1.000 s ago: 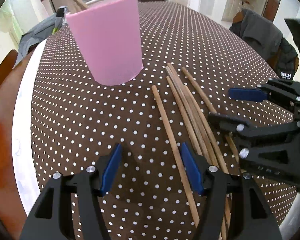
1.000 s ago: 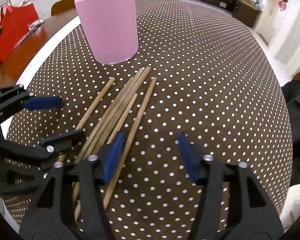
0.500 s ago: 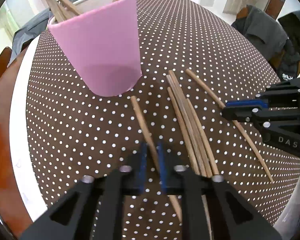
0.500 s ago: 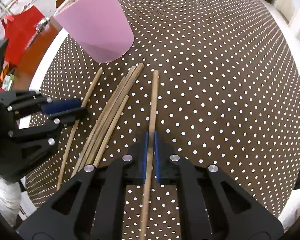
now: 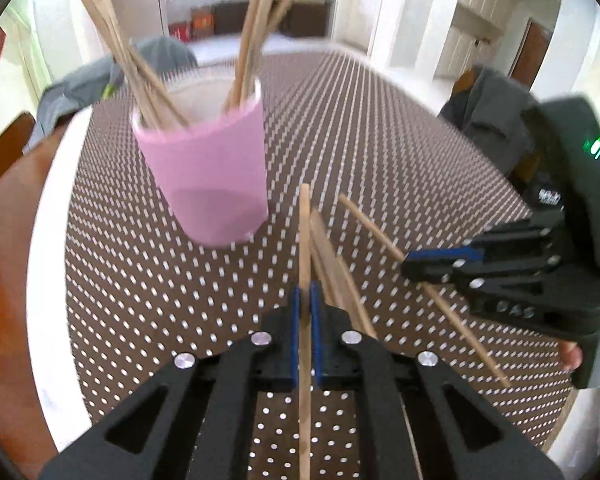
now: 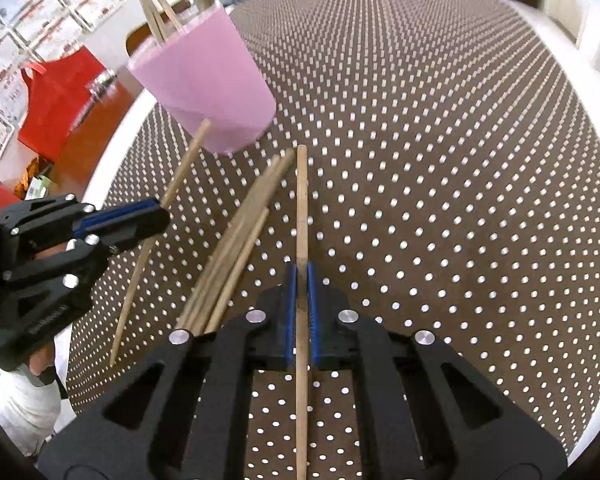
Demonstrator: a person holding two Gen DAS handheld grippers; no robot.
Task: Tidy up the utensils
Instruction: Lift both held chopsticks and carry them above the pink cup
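Both tongs, apart a second ago, now clamp one chopstick each: left tongs [image 5: 305,304] on chopstick [image 5: 305,240], right tongs [image 6: 300,280] on chopstick [image 6: 301,208]. Several sticks already stand in pink cup [image 5: 208,184] at 11 o'clock. Loose bundle [image 6: 236,240] remains on dotted counter [image 6: 440,160]; roughly half done.

The left gripper [image 5: 306,300] points steeply down, its two blue-padded fingers [image 5: 297,312] drawn in until only a thin slot remains between them, and a chopstick [image 5: 305,240] is pinched in that slot, running out past the fingertips and back under the black frame. The right gripper [image 6: 300,280] is pitched down much the same, its blue pads [image 6: 289,304] likewise pressed against a second chopstick [image 6: 301,208] that extends ahead of the tips and behind them. Each gripper shows side-on in the other's view, and a fingertip of the holding hand [image 5: 572,354] peeks out behind the right gripper's body.
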